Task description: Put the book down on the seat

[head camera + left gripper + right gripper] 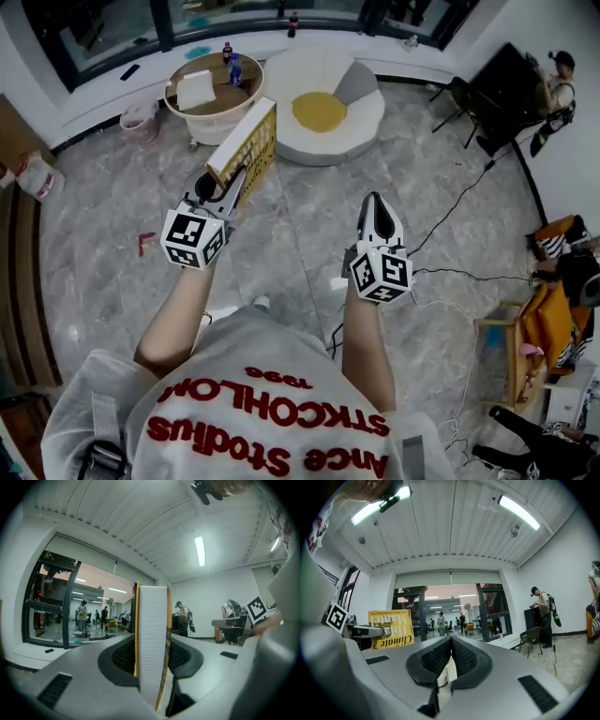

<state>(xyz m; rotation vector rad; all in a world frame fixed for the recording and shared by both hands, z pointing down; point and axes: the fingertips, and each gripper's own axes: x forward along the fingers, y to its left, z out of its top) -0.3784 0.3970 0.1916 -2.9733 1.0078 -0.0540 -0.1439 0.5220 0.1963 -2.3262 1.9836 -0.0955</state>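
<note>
The left gripper (pixel 221 190) is clamping the thick yellow-covered book (pixel 246 141) upright, its long edge reaching toward the round white cushioned seat (pixel 364 120) far and slightly right, while the right gripper (pixel 379 214) is hanging closed and empty.

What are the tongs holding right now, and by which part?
The left tongs clamp the yellow book by its lower end, one jaw on each cover. The right tongs are shut and hold nothing.
</note>
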